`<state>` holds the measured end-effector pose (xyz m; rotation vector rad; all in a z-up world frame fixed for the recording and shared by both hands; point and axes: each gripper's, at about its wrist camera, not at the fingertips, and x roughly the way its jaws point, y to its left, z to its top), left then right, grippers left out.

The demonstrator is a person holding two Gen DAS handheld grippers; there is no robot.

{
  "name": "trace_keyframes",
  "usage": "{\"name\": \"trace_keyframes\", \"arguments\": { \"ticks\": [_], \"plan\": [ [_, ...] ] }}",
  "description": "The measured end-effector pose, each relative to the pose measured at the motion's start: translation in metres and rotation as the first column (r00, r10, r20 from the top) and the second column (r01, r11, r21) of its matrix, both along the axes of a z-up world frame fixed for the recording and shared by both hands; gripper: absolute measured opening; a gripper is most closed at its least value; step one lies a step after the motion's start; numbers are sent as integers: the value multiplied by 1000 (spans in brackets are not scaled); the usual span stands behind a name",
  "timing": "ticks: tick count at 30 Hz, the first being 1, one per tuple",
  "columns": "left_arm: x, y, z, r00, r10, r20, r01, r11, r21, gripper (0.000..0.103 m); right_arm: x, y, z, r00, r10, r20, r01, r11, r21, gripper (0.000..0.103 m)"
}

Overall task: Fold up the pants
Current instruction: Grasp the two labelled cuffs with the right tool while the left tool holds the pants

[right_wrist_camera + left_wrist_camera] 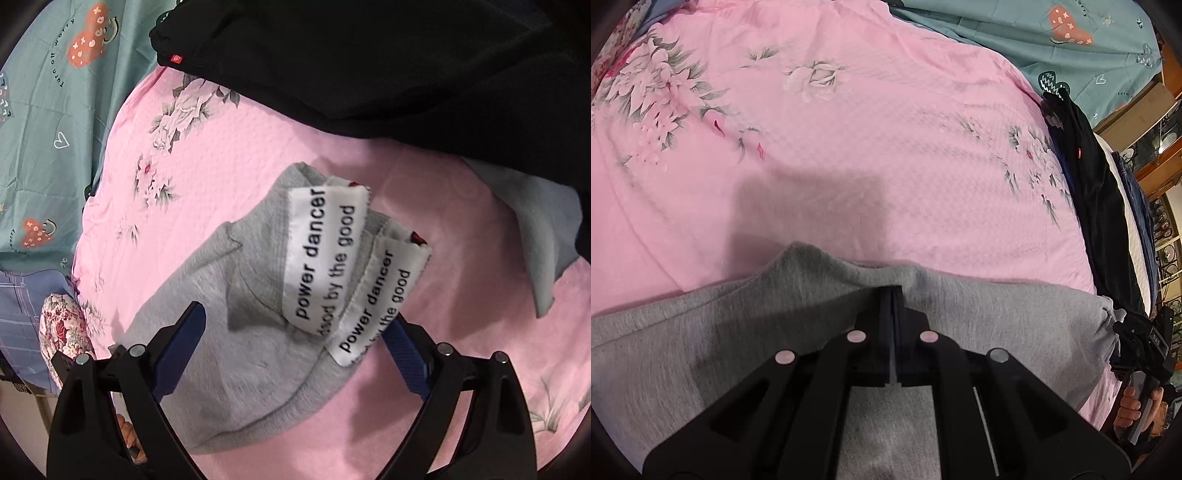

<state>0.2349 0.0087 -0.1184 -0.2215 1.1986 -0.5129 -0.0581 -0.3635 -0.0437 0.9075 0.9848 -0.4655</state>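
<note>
Left gripper [894, 295]: jaws pressed together on a raised ridge of the grey pants [701, 343], pinching the cloth at its far edge.
Right gripper [291, 339]: jaws spread wide, nothing between the pads; it hangs over the cuff end, one blue finger [184, 347] over grey cloth, the other [406, 354] beside the labels.
Grey pants: lying across the near side of the pink floral bedspread [849, 129], running sideways from the left gripper toward the right hand [1137, 402] at the bed's edge.
Cuffs: both leg ends lie stacked, each with a white "power dancer" label [325, 251] turned up.
Nearby: black garment [369, 66] beyond the cuffs; teal patterned sheet [1034, 48] behind it.
Step in hand: judged, one end is held while the other has just been laid down, between folds.
Next move: probably closing the right jaws on both stacked cuffs, then carrying them over toward the held end without dragging the lower layer.
</note>
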Motion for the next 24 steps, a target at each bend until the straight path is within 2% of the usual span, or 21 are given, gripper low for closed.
{"name": "trace_keyframes", "arguments": {
  "ticks": [2, 3, 4, 6, 7, 13, 16, 17, 21, 24],
  "plan": [
    [1, 1, 0, 1000, -2, -1, 2, 1000, -4, 4, 3, 3, 1, 1000, -9, -8, 9, 999, -32, 94],
    [1, 1, -1, 1000, -3, -2, 3, 1000, -7, 4, 5, 5, 1, 1000, -11, -12, 10, 998, -57, 78],
    [1, 2, -1, 1000, -3, -4, 3, 1000, -13, 4, 5, 7, 0, 999, -16, -37, 12, 996, -93, 55],
    [1, 3, -2, 1000, -4, -8, 4, 1000, -22, 4, 5, 10, 0, 999, 8, -32, -12, 993, -118, 40],
    [2, 4, -2, 1000, -4, -10, 3, 1000, -27, 4, 4, 10, 0, 1000, 12, -28, -15, 992, -128, 37],
    [-2, 6, -1, 1000, 0, 4, 0, 999, -46, 4, 0, 13, -2, 999, 35, -7, -35, 985, -168, 36],
    [-20, 0, 14, 1000, 13, 20, -13, 1000, 9, 7, 4, 13, -3, 998, 63, -1, -62, 981, -182, 37],
    [-31, -6, 23, 999, 1, 38, -1, 1000, 7, 7, 4, 14, -2, 997, 81, -3, -80, 978, -195, 37],
    [-78, -46, 55, 997, -65, 33, 68, 993, -92, 18, 4, 15, -4, 989, 150, 14, -143, 961, -239, 38],
    [-100, -102, 57, 993, -117, -9, 115, 987, -111, 18, 1, 15, -7, 981, 186, 46, -168, 951, -258, 39]
  ]
}}
